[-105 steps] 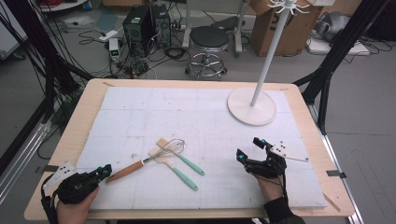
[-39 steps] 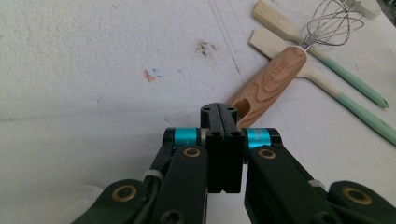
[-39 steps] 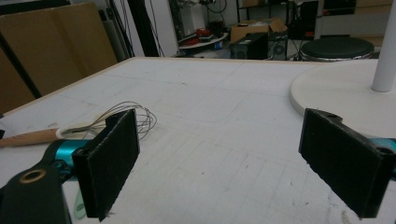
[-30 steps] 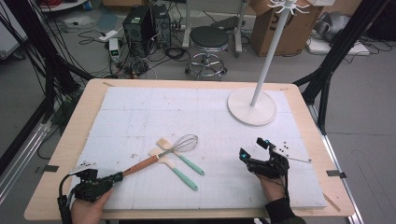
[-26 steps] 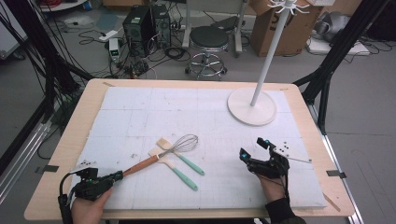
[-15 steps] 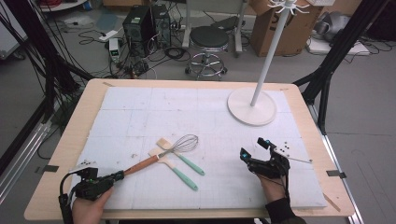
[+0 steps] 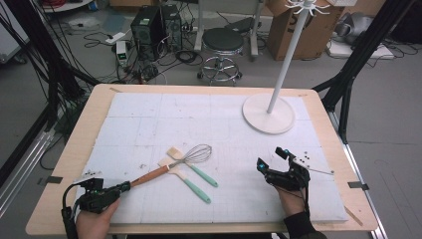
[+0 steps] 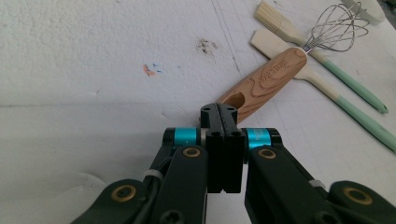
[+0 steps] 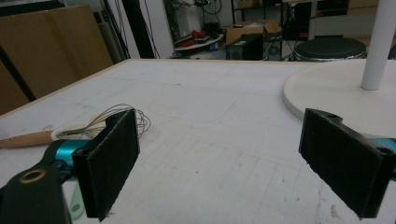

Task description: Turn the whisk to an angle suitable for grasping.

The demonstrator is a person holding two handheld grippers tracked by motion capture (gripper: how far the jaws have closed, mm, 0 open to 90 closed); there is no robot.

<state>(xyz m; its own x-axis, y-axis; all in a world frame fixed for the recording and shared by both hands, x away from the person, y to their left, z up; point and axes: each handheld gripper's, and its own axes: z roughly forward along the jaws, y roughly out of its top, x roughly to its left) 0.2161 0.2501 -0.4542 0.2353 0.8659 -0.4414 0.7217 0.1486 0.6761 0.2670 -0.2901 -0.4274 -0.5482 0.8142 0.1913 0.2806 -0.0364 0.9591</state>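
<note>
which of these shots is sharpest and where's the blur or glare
The left gripper view is sharpest: the wood grain on the whisk handle is crisp, under flat, even light. In the right gripper view, the near jaws are soft and the white stand base is washed out. The high view is grainy, without glare.

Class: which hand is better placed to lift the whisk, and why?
Left. Its gripper sits shut at the whisk's wooden handle end, while the right gripper, open, is off to the side.

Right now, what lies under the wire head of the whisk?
Under the whisk wires pass the cream heads of two green-handled tools, a brush and a spatula, on the white table cover. Where its wooden handle crosses them, part of each is hidden.
</note>
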